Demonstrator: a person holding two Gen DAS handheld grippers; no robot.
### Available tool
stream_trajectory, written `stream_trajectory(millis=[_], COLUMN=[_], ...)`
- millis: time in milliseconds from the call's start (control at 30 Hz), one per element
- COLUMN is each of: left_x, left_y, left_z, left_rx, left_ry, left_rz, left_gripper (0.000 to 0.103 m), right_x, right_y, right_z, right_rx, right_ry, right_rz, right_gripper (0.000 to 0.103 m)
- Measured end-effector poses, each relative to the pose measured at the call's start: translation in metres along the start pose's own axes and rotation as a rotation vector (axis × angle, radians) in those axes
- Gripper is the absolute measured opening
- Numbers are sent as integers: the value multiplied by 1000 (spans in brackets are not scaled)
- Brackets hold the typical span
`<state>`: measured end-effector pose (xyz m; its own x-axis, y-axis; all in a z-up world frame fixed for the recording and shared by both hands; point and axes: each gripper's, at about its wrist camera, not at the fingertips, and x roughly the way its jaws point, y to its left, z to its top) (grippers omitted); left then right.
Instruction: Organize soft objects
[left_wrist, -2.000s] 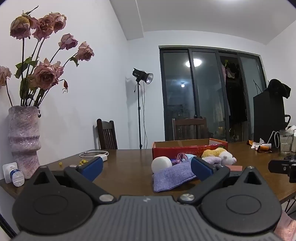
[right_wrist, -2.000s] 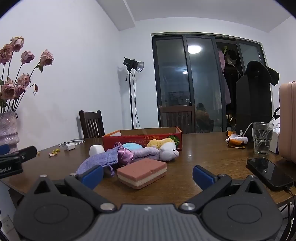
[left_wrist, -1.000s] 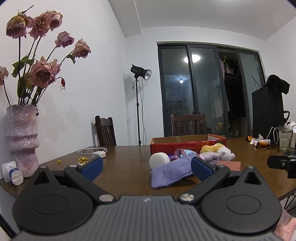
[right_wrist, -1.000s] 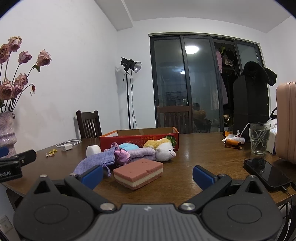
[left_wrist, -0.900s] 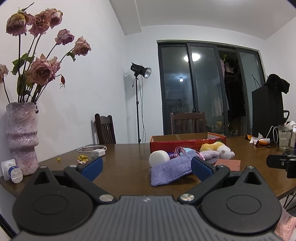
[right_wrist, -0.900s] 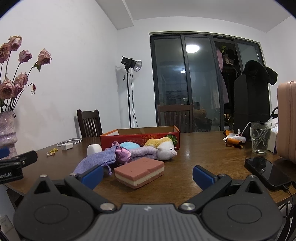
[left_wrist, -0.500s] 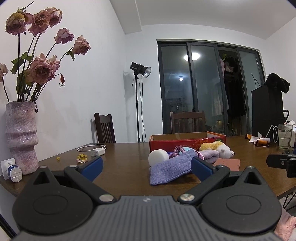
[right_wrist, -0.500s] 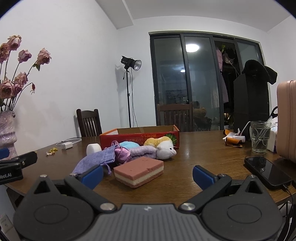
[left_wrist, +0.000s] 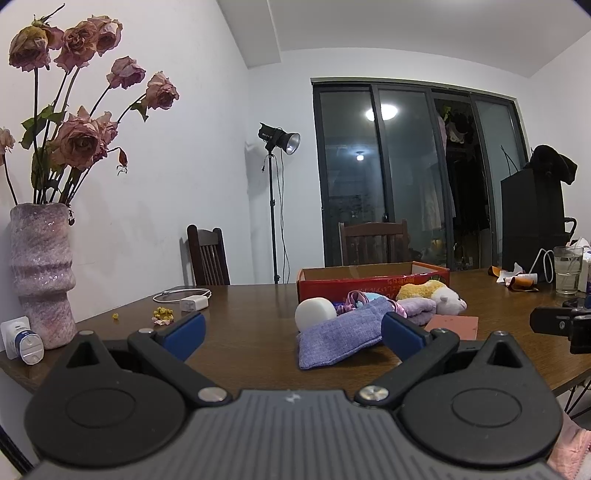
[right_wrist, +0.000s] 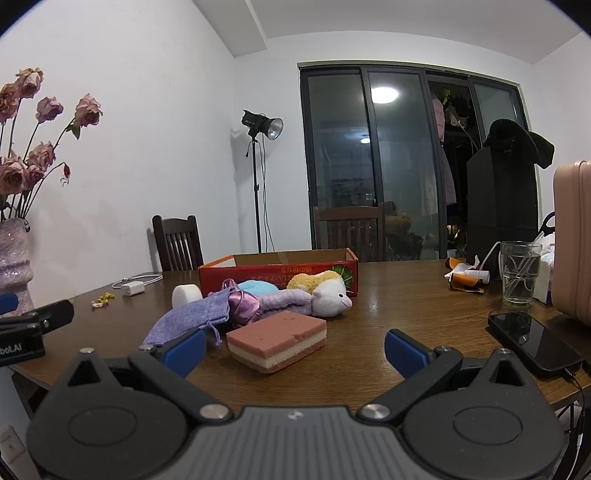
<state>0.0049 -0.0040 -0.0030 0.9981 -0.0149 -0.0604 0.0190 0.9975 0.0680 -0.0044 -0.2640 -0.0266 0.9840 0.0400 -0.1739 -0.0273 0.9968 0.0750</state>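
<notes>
Soft things lie in a loose heap near the middle of the brown bench (right_wrist: 406, 306), just in front of a red cardboard box (right_wrist: 280, 275). Nearest the right gripper (right_wrist: 295, 349) is a pink and cream layered sponge (right_wrist: 277, 339), flat on the wood and apart from both blue pads. Behind it a purple cloth pouch (right_wrist: 192, 315) rests against a shiny violet bundle (right_wrist: 243, 306), a lilac towel (right_wrist: 284, 301) and a yellow and white plush toy (right_wrist: 325, 291); a white foam cylinder (right_wrist: 186, 294) sits at the heap's left end. The right jaws stand wide apart, gripping nothing. The left gripper (left_wrist: 291, 332) hovers low over the bench edge, its jaws likewise spread and empty, with the pouch (left_wrist: 340, 332) just ahead of its right pad. A glass (right_wrist: 519, 273) and a black phone (right_wrist: 532, 341) sit off to the right, a vase of dried roses (left_wrist: 40, 273) to the left.
</notes>
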Motion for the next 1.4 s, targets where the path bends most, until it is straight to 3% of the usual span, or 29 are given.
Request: stream_trajectory(millis=[933,1200,1400], left_x=[6,47,112], left_y=[-2,-8,22], left_z=[-1,-1,5], left_rx=[-3,-7,-188], left_ry=[18,59,196], left_rz=[5,-45,-104], left_gripper=[103,103,103], right_x=[2,31,85], right_y=[1,-3,12], right_z=[-2,6,23], right_rx=[0,-66,-79], right_ry=[12,23,85], right_rz=[-6,0,110], right_gripper=[103,103,103])
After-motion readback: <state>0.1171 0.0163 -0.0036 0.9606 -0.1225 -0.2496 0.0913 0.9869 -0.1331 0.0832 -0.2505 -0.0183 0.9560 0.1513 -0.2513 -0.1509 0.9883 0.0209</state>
